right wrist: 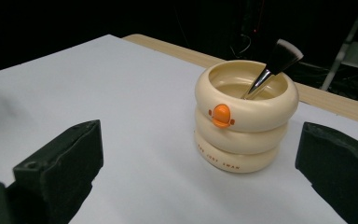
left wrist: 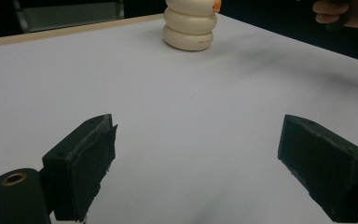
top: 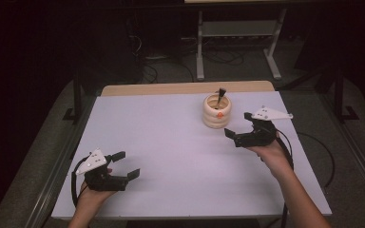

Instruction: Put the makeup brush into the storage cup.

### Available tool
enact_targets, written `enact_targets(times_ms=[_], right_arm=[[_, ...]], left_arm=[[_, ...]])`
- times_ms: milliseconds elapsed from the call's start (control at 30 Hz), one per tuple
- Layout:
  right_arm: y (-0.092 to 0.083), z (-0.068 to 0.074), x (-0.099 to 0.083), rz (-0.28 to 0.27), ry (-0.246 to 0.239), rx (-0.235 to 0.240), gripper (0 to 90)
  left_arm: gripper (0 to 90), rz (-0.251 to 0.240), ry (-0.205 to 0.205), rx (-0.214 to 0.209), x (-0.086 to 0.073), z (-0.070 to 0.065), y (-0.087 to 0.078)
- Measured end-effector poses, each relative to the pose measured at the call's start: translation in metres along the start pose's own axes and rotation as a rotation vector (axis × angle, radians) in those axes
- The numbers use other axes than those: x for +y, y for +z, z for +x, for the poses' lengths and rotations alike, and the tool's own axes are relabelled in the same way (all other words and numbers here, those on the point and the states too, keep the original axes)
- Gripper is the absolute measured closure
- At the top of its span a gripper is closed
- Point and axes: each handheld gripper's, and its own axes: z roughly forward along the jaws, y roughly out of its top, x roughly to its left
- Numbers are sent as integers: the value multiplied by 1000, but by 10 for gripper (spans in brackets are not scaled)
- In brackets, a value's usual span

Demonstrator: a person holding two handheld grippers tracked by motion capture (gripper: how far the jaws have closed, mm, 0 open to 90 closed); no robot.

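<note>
A cream holder of stacked rings (top: 216,112) with an orange beak stands upright at the table's back right; in the right gripper view the cream holder (right wrist: 244,116) has a makeup brush (right wrist: 272,67) leaning inside, bristles up. My right gripper (top: 239,124) hovers open just right of the holder, nothing between its jaws (right wrist: 200,172). My left gripper (top: 127,164) is open near the front left edge, far from the holder (left wrist: 189,25), and holds nothing (left wrist: 198,163).
The white table top (top: 171,142) has a wooden strip (top: 185,88) along its far edge. Behind it stand a metal frame (top: 237,42) and floor cables. A cable (top: 323,156) trails off the right side.
</note>
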Motion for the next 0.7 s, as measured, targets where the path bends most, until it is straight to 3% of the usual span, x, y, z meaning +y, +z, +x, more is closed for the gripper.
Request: enact_targets(times_ms=[700], right_arm=[[-24, 14, -23, 0, 1, 16, 2]], left_arm=[[105, 2, 0, 1, -1, 0, -1]])
